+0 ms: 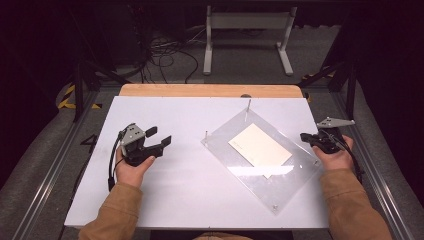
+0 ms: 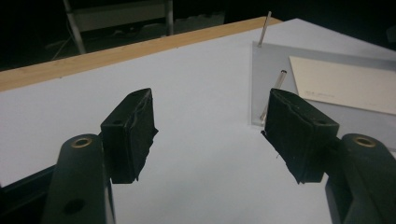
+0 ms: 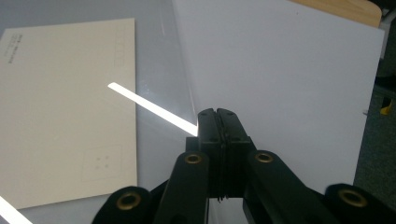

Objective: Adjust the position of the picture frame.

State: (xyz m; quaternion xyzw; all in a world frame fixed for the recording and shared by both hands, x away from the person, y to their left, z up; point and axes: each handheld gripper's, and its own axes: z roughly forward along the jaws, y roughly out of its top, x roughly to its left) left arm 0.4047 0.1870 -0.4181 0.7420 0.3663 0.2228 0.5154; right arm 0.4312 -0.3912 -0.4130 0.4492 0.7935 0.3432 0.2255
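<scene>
A clear acrylic plate [image 1: 280,185] lies slantwise on the white table [image 1: 190,175], right of centre. A cream card [image 1: 260,145] lies flat within its outline. Two thin metal pins [image 1: 248,106] [image 1: 206,135] stand at the plate's far corners. My left gripper [image 1: 161,136] is held open at the table's left, nothing between its jaws; the left gripper view looks past them [image 2: 210,126] toward the plate [image 2: 273,65], the card [image 2: 345,84] and a pin [image 2: 264,28]. My right gripper [image 1: 306,137] is shut, its tips [image 3: 216,114] at the plate's right edge [image 3: 159,56] beside the card [image 3: 65,107].
A wooden strip [image 1: 210,90] borders the table's far edge. Behind it on the floor are a white metal stand [image 1: 245,30] and loose cables [image 1: 165,55]. Small bolts [image 1: 274,206] mark the plate's near corners. Metal rails run along both sides.
</scene>
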